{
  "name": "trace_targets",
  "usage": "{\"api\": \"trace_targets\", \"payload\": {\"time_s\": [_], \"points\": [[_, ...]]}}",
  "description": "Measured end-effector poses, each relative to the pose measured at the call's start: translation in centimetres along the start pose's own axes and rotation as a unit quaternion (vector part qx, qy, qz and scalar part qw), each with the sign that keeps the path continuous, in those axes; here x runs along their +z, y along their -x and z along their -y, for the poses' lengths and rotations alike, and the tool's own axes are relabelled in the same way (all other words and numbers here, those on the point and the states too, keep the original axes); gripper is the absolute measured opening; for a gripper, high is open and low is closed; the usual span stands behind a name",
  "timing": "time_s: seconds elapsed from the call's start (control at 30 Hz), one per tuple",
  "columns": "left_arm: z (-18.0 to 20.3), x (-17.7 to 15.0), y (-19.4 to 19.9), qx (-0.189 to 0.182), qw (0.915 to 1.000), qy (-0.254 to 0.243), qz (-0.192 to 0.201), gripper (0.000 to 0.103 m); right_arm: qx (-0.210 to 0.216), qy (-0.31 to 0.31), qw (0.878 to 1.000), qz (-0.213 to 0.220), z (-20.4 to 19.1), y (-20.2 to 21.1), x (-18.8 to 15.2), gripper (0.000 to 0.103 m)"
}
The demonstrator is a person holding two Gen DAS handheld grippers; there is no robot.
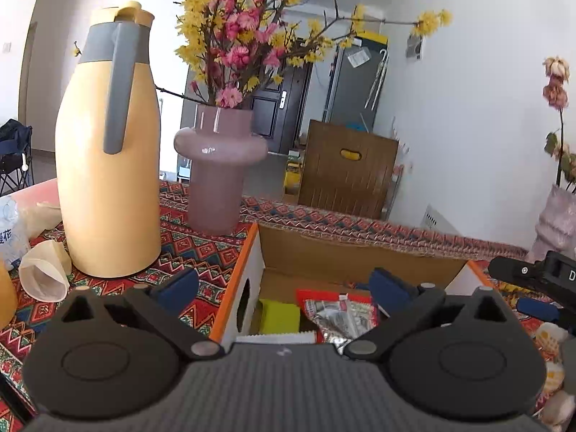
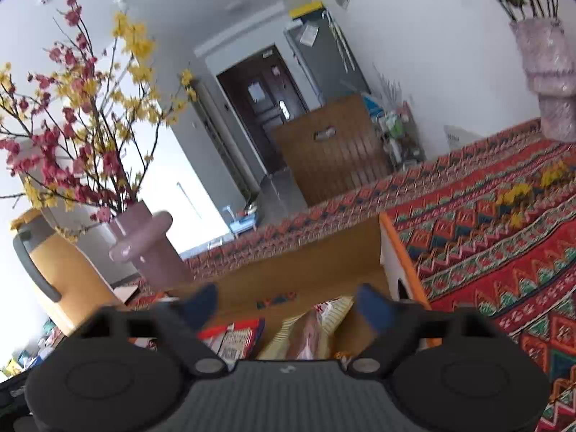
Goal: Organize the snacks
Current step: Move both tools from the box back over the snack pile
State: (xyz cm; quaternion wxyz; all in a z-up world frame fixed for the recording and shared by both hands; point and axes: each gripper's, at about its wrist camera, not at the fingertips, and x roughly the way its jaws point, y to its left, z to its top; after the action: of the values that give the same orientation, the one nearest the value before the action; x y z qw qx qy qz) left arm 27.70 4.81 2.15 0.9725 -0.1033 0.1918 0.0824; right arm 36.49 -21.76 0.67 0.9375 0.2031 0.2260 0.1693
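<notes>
Snacks: packets lie inside an open cardboard box (image 1: 248,262) w/ orange rim, on the patterned tabletop (image 1: 201,248).
Left gripper (image 1: 284,280): fingers spread wide, nothing between the pads; hangs over the box's near-left part, angled down into it.
Below left fingers: red/silver foil packet (image 1: 338,315) just ahead & slightly right of centre, lying flat; long axis looks to run near-to-far, part hidden by the gripper body. Yellow-green packet (image 1: 279,315) beside it on the left, against the white side wall w/ hand-hole.
Right gripper (image 2: 288,298): fingers also released, empty; over the box's right half.
Below right fingers: pale crinkly snack bag (image 2: 309,327) straight ahead between the fingers, long axis roughly along the pointing line; red packets (image 2: 234,334) left of it.
Loose snacks: pale wrapped pieces (image 1: 550,338) on the cloth outside the box's right wall, low right edge of left view; too blurred to name.
Key relation: loose pieces sit on the right side, so right hand is likely nearer; it'd have to back out of the box and swing right.
Step (my read): both hands look just emptied over the box; next grab prob. the loose pieces.
Farther, left: yellow thermos jug (image 1: 108,165), paper cones beside it.
Farther, centre: pink vase (image 1: 219,180) w/ flower branches, behind the box's far-left corner.
Risk: a wide swing could clip the vase.
</notes>
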Motion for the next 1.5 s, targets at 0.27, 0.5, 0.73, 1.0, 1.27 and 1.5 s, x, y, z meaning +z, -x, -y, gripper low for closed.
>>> {"api": "trace_targets", "payload": {"time_s": [0.27, 0.5, 0.73, 1.0, 1.27, 1.5], "points": [[0.3, -0.1, 0.3, 0.002, 1.0, -0.002, 0.004, 0.103, -0.004, 0.018, 1.0, 0.022, -0.6, 1.0, -0.1, 0.103], [0.7, 1.0, 2.4, -0.006, 0.9999, 0.009, 0.003, 0.103, -0.006, 0.029, 0.999, 0.038, -1.2, 2.4, 0.5, 0.103], [0.7, 2.3, 6.2, -0.014, 0.9995, 0.014, 0.025, 0.103, 0.001, 0.062, 0.995, 0.083, -3.3, 7.2, 1.7, 0.103], [0.4, 1.4, 10.0, -0.012, 0.9997, 0.006, 0.019, 0.103, -0.002, 0.08, 0.994, 0.069, -3.7, 11.1, 0.7, 0.103], [-0.3, -0.8, 14.2, -0.014, 0.9997, -0.016, 0.012, 0.103, -0.007, 0.081, 0.995, 0.054, -3.1, 14.7, -2.1, 0.103], [-1.1, -3.5, 17.0, -0.015, 0.9997, -0.02, 0.001, 0.103, -0.012, 0.084, 0.996, 0.038, -2.4, 17.3, -5.1, 0.103]]}}
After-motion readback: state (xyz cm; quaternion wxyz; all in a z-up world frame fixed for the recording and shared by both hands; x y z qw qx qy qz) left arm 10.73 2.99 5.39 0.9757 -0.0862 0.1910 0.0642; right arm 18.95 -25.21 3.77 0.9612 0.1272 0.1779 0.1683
